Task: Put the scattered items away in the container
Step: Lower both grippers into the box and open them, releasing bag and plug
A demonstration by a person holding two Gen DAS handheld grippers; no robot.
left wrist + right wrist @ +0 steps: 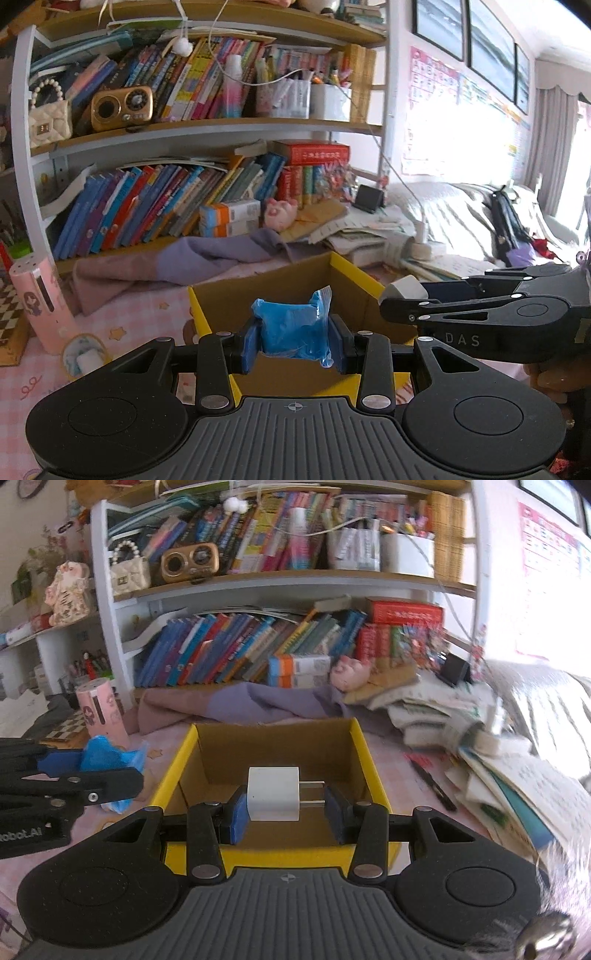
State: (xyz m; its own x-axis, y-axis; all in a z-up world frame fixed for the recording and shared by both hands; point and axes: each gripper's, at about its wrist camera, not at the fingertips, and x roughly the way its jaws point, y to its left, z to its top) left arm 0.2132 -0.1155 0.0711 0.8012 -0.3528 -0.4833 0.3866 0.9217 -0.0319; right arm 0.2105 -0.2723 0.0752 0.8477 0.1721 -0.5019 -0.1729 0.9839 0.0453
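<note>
1. Both tongs are loaded: the left gripper pinches a crumpled blue plastic packet at lower centre; the right gripper is closed on a white cube-shaped plug charger, one pad on its body, the other on its prongs.
2. That prong-side hold looks shaky; the charger could twist free early.
3. Beyond, the yellow-rimmed cardboard box looks empty as far as its floor shows.
4. Both tongs crowd one opening, so they could collide.

Both wrist views close above yellow box, facing bookshelf, sharing both
</note>
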